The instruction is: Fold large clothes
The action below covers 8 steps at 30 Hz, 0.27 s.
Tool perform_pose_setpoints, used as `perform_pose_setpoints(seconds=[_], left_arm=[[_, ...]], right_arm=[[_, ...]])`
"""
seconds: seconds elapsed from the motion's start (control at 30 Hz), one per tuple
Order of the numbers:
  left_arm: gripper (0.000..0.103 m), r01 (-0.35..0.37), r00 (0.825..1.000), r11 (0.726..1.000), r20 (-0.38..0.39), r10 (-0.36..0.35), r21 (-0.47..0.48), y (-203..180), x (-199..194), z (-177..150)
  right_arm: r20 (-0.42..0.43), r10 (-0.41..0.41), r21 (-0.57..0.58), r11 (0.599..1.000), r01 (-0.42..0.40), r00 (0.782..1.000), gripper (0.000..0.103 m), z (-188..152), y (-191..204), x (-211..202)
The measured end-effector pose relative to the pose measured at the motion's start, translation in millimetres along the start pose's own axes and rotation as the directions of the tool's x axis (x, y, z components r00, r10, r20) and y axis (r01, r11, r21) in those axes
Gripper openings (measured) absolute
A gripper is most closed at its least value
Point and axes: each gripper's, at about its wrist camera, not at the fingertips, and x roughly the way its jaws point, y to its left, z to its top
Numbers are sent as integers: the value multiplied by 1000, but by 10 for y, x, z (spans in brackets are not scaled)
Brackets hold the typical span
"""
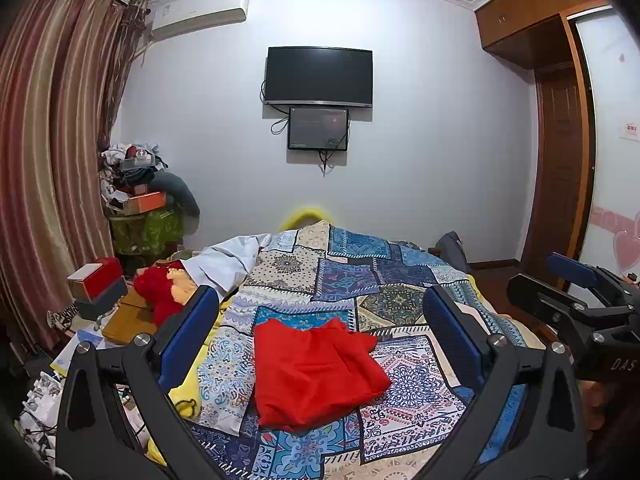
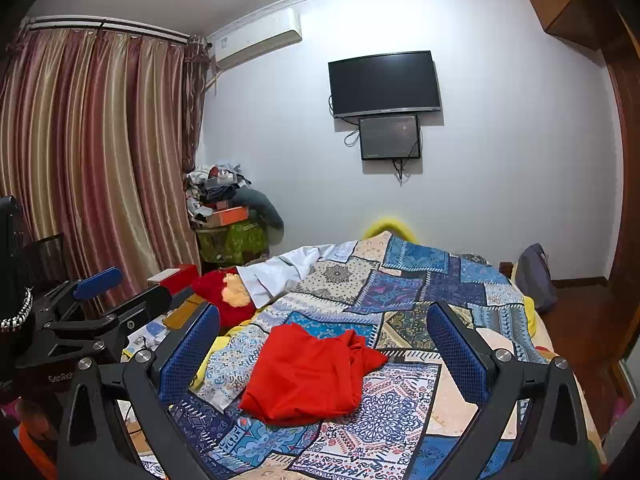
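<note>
garment (image 1: 316, 372) on bed (image 1: 400, 280) centre | boxes (image 1: 96, 284) left | television (image 1: 319, 76) behind

Right gripper (image 2: 322, 344) held above the bed, blue fingers (image 2: 188, 352) spread wide, nothing between them. Red garment (image 2: 308, 376) lay folded on the patchwork quilt (image 2: 400, 292), rumpled at its far right corner. Left gripper (image 2: 100, 304) at near left, apart from the cloth. Striped curtains (image 2: 92, 160) far left; dark television (image 2: 384, 82) on the far wall.
</note>
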Motion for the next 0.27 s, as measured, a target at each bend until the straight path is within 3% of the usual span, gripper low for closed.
perform_pose_setpoints(seconds=[0.27], left_arm=[[103, 9, 1000, 1000, 2, -9, 12, -5, -10, 7]], right_arm=[[-2, -3, 11, 1000, 3, 1000, 103, 11, -8, -7]])
